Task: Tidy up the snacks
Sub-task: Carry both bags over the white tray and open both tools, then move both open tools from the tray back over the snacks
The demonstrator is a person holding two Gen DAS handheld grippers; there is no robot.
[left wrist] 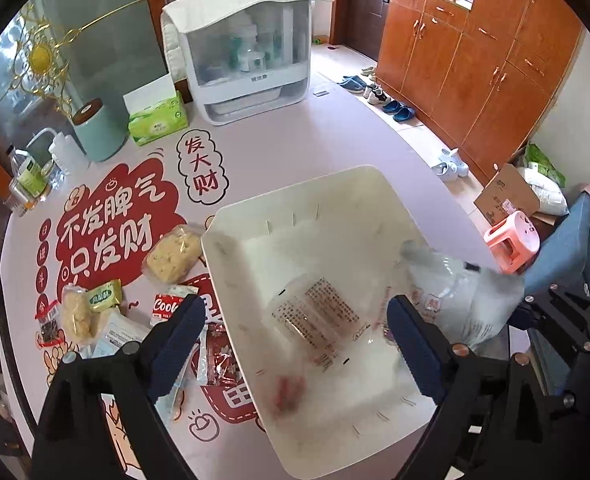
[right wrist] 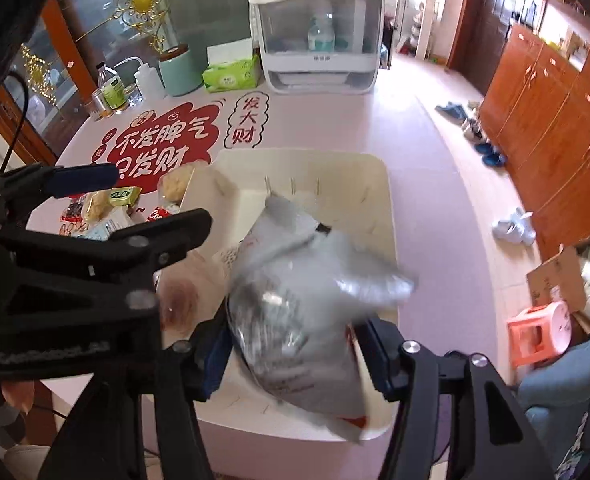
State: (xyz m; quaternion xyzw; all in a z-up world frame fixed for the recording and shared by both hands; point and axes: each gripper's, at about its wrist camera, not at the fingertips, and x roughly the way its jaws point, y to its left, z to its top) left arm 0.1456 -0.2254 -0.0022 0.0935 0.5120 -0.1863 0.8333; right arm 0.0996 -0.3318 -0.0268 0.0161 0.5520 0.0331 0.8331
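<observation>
A white plastic bin (left wrist: 295, 196) stands on the pink table; it also shows in the right wrist view (right wrist: 391, 216). My left gripper (left wrist: 297, 320) is open over the bin, above a clear snack packet with printed text (left wrist: 319, 320) that lies blurred inside. My right gripper (right wrist: 295, 356) is shut on a grey-white snack bag (right wrist: 303, 304) and holds it over the bin's right side; the bag also shows in the left wrist view (left wrist: 463, 296). Several loose snack packets (left wrist: 171, 256) lie on the table left of the bin.
A white cabinet-like appliance (left wrist: 251, 60), a green tissue pack (left wrist: 159, 120), a mint canister (left wrist: 95, 132) and bottles (left wrist: 27, 180) stand at the table's far side. A pink stool (left wrist: 511, 240), a cardboard box and shoes are on the floor to the right.
</observation>
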